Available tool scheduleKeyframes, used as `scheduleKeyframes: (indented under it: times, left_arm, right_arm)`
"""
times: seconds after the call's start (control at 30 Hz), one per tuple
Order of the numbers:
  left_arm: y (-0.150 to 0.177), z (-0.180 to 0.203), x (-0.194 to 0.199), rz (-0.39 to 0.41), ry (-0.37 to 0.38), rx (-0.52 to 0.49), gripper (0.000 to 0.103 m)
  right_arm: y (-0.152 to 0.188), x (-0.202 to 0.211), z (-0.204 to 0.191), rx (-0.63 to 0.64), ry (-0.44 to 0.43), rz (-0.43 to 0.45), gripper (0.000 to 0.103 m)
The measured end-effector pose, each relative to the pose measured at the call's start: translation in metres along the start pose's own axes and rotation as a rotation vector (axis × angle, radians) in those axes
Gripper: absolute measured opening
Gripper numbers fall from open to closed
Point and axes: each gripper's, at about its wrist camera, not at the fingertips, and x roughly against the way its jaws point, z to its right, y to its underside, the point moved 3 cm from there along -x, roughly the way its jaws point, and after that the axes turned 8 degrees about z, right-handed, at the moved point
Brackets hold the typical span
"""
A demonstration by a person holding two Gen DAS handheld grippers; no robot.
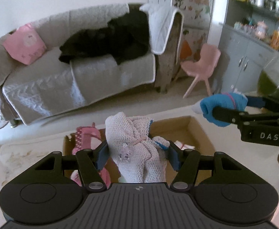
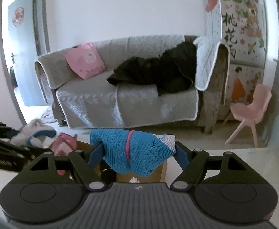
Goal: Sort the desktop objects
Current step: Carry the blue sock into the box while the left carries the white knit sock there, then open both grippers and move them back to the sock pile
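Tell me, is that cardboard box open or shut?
Open: the cardboard box shows its bare inside, with a pink knitted item in it.

White table [image 1: 34,152], open cardboard box [image 1: 193,126] on it

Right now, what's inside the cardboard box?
Inside the cardboard box: a pink knit item at its left, something pale at right. The white knit bundle hides the middle.

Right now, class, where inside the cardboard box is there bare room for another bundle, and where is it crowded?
Free: the cardboard box's right half, bare floor beside its right wall. Crowded: its left side, with pink items.
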Motion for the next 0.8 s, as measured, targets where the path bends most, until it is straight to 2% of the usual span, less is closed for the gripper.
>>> scheduleKeyframes:
  times: [0.2, 0.33, 0.43, 0.53, 0.6, 0.8]
  left_arm:
    - [0.013, -0.006, -0.059, -0.07, -0.017, 0.006, 0.068]
    - [0.021, -0.01, -0.086, -0.104, -0.038, -0.006, 0.068]
    - [0.029, -0.015, -0.096, -0.117, -0.021, 0.01, 0.069]
    - [0.035, -0.018, -0.104, -0.132, -0.001, 0.019, 0.075]
    - [0.037, -0.019, -0.106, -0.133, 0.003, 0.035, 0.087]
    - [0.039, -0.019, -0.102, -0.134, 0.012, 0.055, 0.094]
  right_arm:
    - [0.013, -0.04, 0.004, 0.009, 0.045, -0.069, 0.074]
    - [0.028, -0.056, -0.001, 0.024, 0.053, -0.105, 0.074]
    - [0.036, -0.067, -0.005, 0.049, 0.058, -0.13, 0.075]
    - [0.041, -0.071, -0.007, 0.077, 0.062, -0.148, 0.076]
    - [0.042, -0.071, -0.01, 0.093, 0.069, -0.15, 0.077]
    - [0.038, -0.071, -0.012, 0.102, 0.092, -0.157, 0.083]
